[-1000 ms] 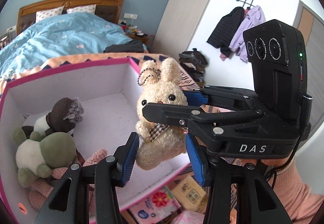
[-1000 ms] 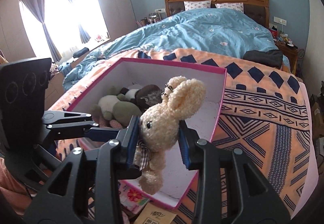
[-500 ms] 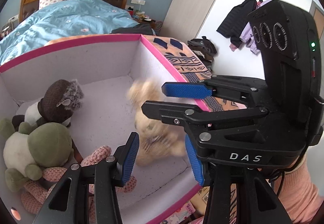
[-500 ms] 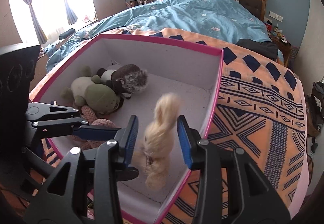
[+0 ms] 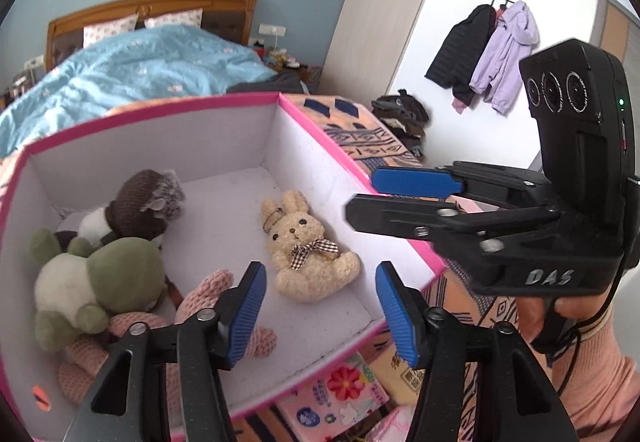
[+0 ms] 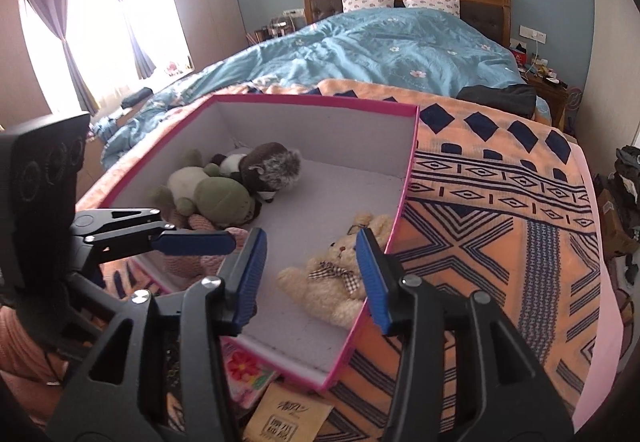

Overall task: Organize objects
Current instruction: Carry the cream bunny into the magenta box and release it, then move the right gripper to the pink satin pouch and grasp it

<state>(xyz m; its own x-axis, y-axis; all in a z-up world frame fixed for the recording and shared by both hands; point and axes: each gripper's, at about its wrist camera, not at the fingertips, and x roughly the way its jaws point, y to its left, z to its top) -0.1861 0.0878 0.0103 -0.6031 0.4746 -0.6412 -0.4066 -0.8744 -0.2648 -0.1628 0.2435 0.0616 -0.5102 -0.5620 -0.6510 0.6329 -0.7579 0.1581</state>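
A cream plush bunny with a checked bow lies on its back on the floor of the pink-rimmed white box, near the box's right wall. My left gripper hovers above the bunny; its jaws are opening and nothing is between them. The right gripper hangs over the box's right rim, its jaws also opening and empty. A green plush, a brown furry plush and a pink knitted toy lie at the box's left side.
The box rests on an orange patterned blanket at the foot of a bed with a blue duvet. A floral packet and a tan packet lie under the box's near edge. Coats hang on the right wall.
A second ago both grippers pinched the bunny above the box. It then dropped, and now lies on the box floor. Both pairs of jaws have widened.
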